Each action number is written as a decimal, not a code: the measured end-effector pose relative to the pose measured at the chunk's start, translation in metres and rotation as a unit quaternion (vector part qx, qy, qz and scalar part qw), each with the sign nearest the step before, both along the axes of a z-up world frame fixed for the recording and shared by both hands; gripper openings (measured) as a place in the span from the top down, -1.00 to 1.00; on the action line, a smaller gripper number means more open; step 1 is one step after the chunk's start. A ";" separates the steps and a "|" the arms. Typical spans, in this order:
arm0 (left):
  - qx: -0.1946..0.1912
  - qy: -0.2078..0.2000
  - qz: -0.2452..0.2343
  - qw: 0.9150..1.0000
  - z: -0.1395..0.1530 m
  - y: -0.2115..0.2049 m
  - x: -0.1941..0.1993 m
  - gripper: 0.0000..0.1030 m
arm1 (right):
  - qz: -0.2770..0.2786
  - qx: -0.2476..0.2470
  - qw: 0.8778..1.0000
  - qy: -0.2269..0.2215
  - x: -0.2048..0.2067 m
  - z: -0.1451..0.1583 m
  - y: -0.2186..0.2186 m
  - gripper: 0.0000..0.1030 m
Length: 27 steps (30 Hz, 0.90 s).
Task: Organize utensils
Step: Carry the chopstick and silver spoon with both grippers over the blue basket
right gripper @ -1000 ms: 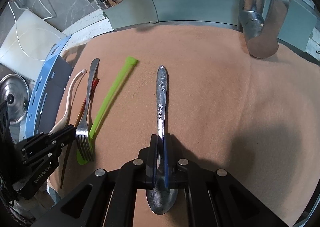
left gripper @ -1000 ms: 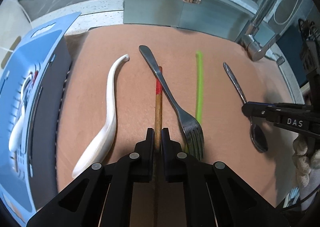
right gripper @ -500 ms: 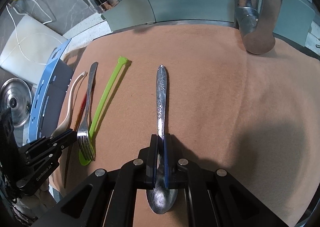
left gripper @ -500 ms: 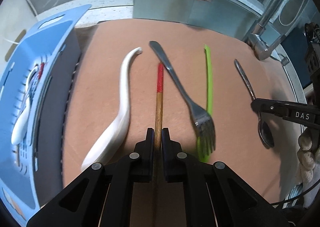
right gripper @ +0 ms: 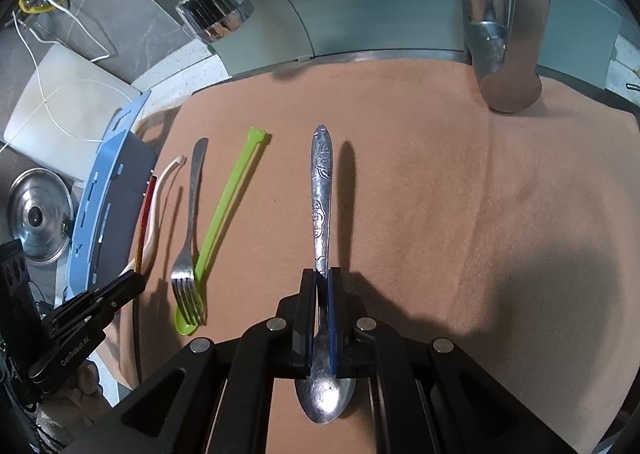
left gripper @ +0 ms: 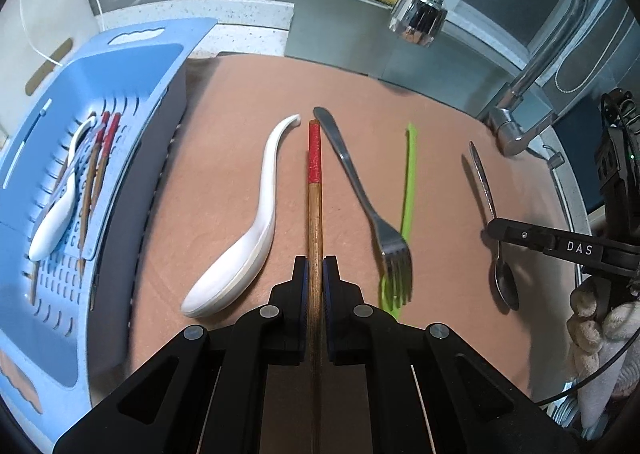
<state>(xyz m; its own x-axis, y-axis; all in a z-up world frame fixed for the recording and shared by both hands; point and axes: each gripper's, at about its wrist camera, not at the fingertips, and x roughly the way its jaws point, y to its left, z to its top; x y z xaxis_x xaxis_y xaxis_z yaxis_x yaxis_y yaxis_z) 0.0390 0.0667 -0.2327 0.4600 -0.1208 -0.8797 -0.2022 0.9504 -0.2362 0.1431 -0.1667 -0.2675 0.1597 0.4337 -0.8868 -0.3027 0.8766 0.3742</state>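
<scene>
Our left gripper (left gripper: 315, 270) is clamped on a red-tipped wooden chopstick (left gripper: 314, 190), which points out over the tan mat (left gripper: 240, 134) between the white spoon (left gripper: 248, 230) and the fork (left gripper: 368, 202). Our right gripper (right gripper: 320, 286) is closed on the metal spoon (right gripper: 322, 190), just above its bowl. A green spoon (right gripper: 224, 218) lies beside the fork. The blue basket (left gripper: 132, 66) at the mat's left edge holds another white spoon and chopsticks.

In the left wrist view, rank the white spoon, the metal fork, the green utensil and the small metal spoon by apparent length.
1. white spoon, metal fork and green utensil: all look about alike, so I won't rank them; the fork also hides part of the green one's near end.
2. small metal spoon: clearly shortest.
</scene>
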 end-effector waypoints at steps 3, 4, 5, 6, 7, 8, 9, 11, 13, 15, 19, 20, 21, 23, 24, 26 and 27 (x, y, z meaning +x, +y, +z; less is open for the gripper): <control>-0.004 -0.008 0.000 1.000 0.007 0.001 -0.002 0.89 | -0.002 0.009 1.000 0.001 -0.001 0.006 0.001 0.90; -0.004 -0.013 0.000 1.000 0.012 0.002 -0.002 0.89 | -0.002 0.012 1.000 0.000 -0.002 0.009 0.002 0.91; -0.004 -0.016 0.001 1.000 0.014 0.003 -0.002 0.89 | 0.000 0.016 1.000 -0.002 -0.003 0.012 0.004 0.91; -0.004 -0.019 0.001 1.000 0.017 0.005 -0.002 0.89 | 0.002 0.020 1.000 -0.005 -0.004 0.017 0.007 0.91; -0.005 -0.024 0.001 1.000 0.022 0.008 -0.004 0.89 | 0.004 0.023 1.000 -0.007 -0.005 0.020 0.010 0.90; -0.005 -0.027 0.001 1.000 0.024 0.010 -0.004 0.89 | 0.006 0.028 1.000 -0.008 -0.006 0.024 0.014 0.91; -0.004 -0.031 0.002 1.000 0.028 0.012 -0.005 0.89 | 0.008 0.036 0.999 -0.008 -0.007 0.028 0.018 0.91; -0.001 -0.037 0.003 0.999 0.034 0.018 -0.007 0.89 | 0.015 0.047 0.999 -0.010 -0.010 0.037 0.028 0.90; -0.002 -0.043 0.006 0.999 0.040 0.026 -0.010 0.89 | 0.021 0.057 0.998 -0.014 -0.012 0.044 0.039 0.90; 0.001 -0.048 0.009 0.999 0.045 0.032 -0.011 0.89 | 0.027 0.066 0.997 -0.016 -0.014 0.051 0.051 0.90; 0.006 -0.054 0.018 0.998 0.053 0.049 -0.014 0.89 | 0.040 0.080 0.996 -0.015 -0.016 0.059 0.076 0.90; 0.009 -0.055 0.019 0.998 0.055 0.053 -0.015 0.89 | 0.044 0.084 0.995 -0.015 -0.017 0.062 0.084 0.90; 0.012 -0.056 0.022 0.998 0.057 0.058 -0.017 0.89 | 0.047 0.086 0.995 -0.016 -0.017 0.063 0.090 0.90; 0.016 -0.057 0.027 0.998 0.059 0.067 -0.020 0.89 | 0.053 0.091 0.994 -0.018 -0.019 0.067 0.101 0.90; 0.019 -0.058 0.030 0.998 0.061 0.073 -0.022 0.89 | 0.058 0.094 0.994 -0.020 -0.020 0.069 0.110 0.90; 0.022 -0.058 0.035 0.997 0.063 0.083 -0.024 0.89 | 0.065 0.095 0.993 -0.023 -0.022 0.073 0.123 0.90; 0.023 -0.058 0.037 0.997 0.063 0.088 -0.025 0.89 | 0.069 0.096 0.993 -0.024 -0.023 0.074 0.131 0.90</control>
